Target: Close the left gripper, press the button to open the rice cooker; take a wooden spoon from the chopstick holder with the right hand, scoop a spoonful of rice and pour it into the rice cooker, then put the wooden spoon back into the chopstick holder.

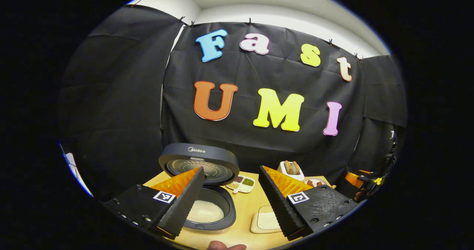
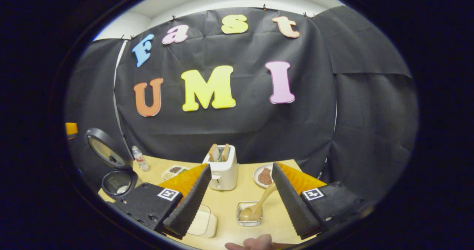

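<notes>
The rice cooker stands open with its lid upright and white rice in the pot. My left gripper hovers open above the table, and the pot sits behind its left finger. In the right gripper view, the wooden spoon rests with its head in a small glass dish, its handle leaning up toward the right finger. My right gripper is open with nothing between its fingers. The white chopstick holder with wooden utensils stands just beyond it. The cooker is at the far left.
A white square container of rice lies near the front edge. A divided dish of beans, a plate of brown food and a small bottle stand toward the back. A hand shows at the bottom edge.
</notes>
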